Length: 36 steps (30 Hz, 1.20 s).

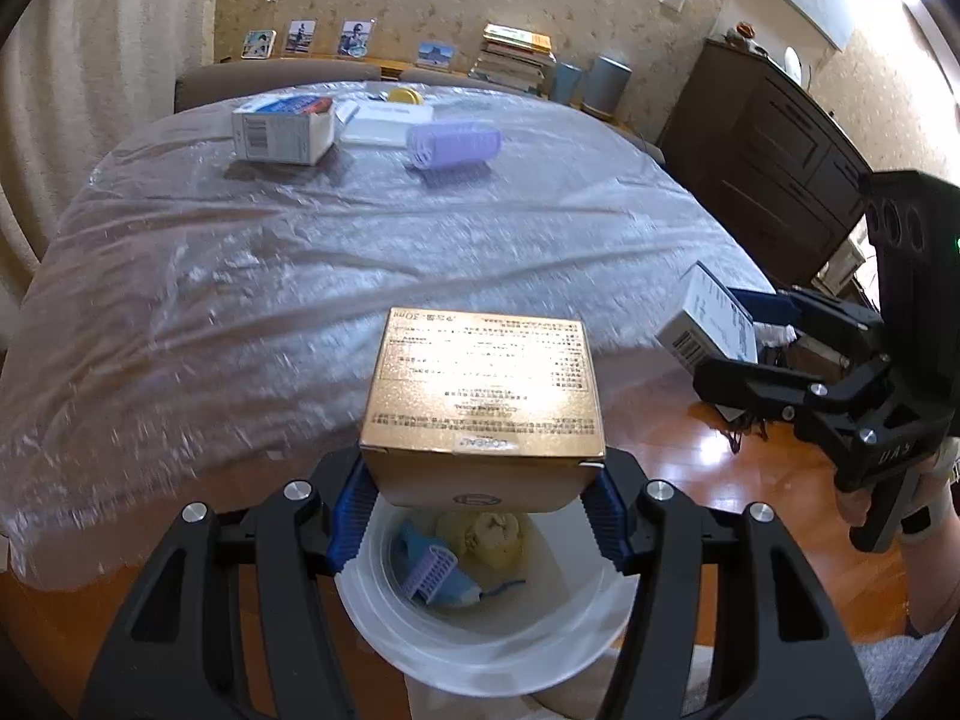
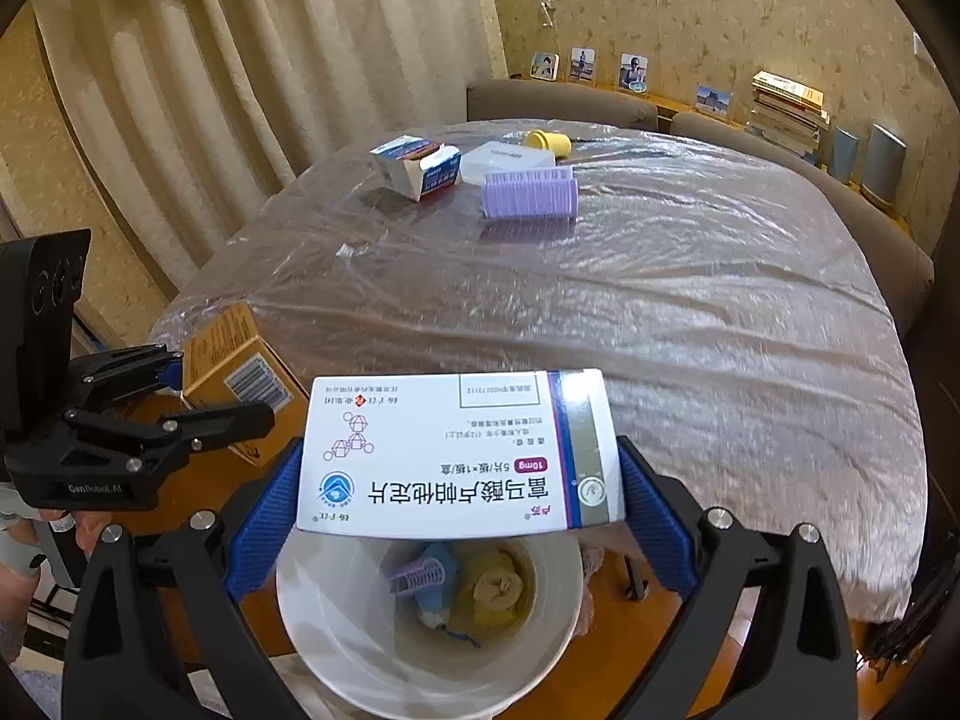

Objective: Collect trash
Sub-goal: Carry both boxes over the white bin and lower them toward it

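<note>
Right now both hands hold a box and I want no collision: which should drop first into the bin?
Probably either. Left gold box and right white box each hang over the bin's open mouth in their own views.

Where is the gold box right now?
The gold box is clamped in the left gripper, directly above the white bin beside the plastic-covered table.
</note>
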### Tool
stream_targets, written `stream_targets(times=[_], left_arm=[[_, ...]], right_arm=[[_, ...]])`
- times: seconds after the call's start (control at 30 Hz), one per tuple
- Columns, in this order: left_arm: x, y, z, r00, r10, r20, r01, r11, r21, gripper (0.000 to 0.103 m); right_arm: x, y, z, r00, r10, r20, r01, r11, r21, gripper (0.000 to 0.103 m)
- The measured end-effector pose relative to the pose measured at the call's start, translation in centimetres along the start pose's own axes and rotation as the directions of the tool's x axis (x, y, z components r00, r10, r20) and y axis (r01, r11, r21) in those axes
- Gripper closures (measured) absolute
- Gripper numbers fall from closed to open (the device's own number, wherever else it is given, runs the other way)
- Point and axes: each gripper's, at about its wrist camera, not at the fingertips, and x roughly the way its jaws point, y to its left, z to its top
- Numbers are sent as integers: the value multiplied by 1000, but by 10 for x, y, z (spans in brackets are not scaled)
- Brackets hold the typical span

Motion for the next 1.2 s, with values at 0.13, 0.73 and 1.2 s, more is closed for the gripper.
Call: stream_targets(times=[0.13, 0.73, 1.2], left_arm=[[0, -9, -13, 1000, -2, -23, 3, 1000, 13, 43], [27, -28, -59, 990, 17, -139, -11, 999, 45, 43], [60, -25, -70, 979, 51, -198, -39, 997, 64, 43]], right_arm=[[-6, 2, -12, 1000, 8, -13, -8, 1000, -3, 9], [-3, 10, -58, 995, 8, -96, -12, 999, -44, 9], [25, 16, -71, 991, -6, -130, -5, 996, -85, 9]])
